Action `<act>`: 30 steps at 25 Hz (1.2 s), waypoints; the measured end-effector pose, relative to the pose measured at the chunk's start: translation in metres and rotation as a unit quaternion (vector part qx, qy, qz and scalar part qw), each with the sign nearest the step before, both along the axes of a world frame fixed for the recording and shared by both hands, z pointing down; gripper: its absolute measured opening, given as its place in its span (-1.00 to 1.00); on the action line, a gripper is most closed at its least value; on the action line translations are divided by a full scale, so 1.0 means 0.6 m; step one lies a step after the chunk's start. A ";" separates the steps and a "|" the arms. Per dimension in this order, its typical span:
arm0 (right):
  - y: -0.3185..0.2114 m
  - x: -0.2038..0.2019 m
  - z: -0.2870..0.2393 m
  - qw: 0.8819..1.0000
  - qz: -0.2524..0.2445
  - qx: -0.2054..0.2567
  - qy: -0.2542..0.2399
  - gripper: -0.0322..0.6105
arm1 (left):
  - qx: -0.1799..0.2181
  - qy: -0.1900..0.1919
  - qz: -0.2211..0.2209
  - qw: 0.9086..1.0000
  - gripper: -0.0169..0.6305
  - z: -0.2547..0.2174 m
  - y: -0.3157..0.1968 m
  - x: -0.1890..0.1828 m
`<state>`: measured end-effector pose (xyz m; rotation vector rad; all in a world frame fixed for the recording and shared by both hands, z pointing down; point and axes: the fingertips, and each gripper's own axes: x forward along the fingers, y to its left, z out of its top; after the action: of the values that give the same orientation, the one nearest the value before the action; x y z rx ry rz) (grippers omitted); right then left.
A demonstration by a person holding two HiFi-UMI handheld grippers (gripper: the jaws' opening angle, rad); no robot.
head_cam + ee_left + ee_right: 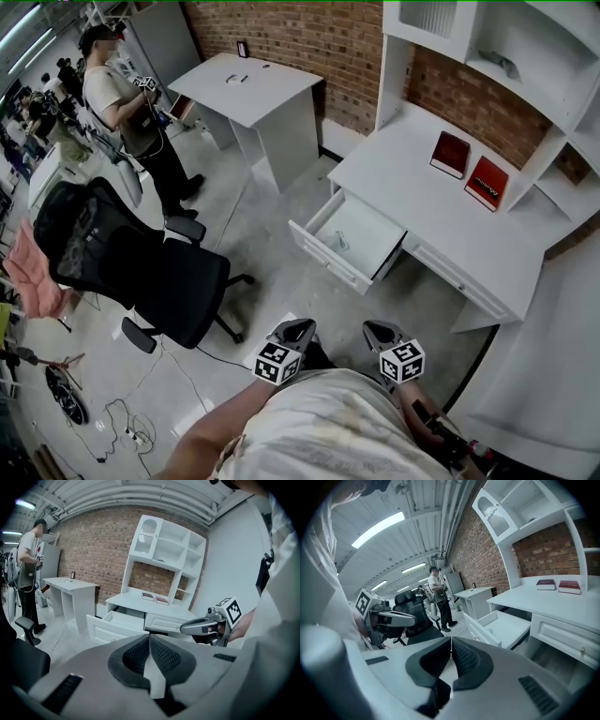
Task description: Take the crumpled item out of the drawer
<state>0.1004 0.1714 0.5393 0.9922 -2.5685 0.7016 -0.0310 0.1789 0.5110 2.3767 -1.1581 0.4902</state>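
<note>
Drawer point(377, 228) open, crumpled item point(341, 243) indistinct, left claw point(150, 638) and right claw point(451, 642) closed

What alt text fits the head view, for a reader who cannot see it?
Seen from above, the drawer of a white desk stands pulled open, a small crumpled item inside. The left tongs and right tongs are held near the person's body, short of it. Two red books lie on the desk; a black office chair stands left.

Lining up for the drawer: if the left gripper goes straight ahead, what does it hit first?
Probably the desk's closed drawer front, just right of the open drawer. Nothing nearer shows, but depth is unclear.
</note>
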 end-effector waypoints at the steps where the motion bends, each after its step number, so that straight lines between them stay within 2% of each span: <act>1: 0.001 0.003 0.001 1.000 0.002 -0.001 0.000 -0.82 | 0.000 0.000 0.002 1.000 -0.86 0.000 -0.002 0.003; 16: 0.002 0.053 0.026 0.998 0.059 -0.024 0.010 -0.82 | -0.008 0.003 0.054 0.999 -0.86 0.016 -0.036 0.055; 30: -0.100 0.065 0.018 0.998 0.061 -0.015 0.027 -0.82 | -0.005 0.013 0.061 0.998 -0.86 0.017 -0.123 0.072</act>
<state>0.1394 0.1115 0.5503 1.1499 -2.4597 0.7324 0.0125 0.1049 0.5212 2.4484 -1.0010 0.5009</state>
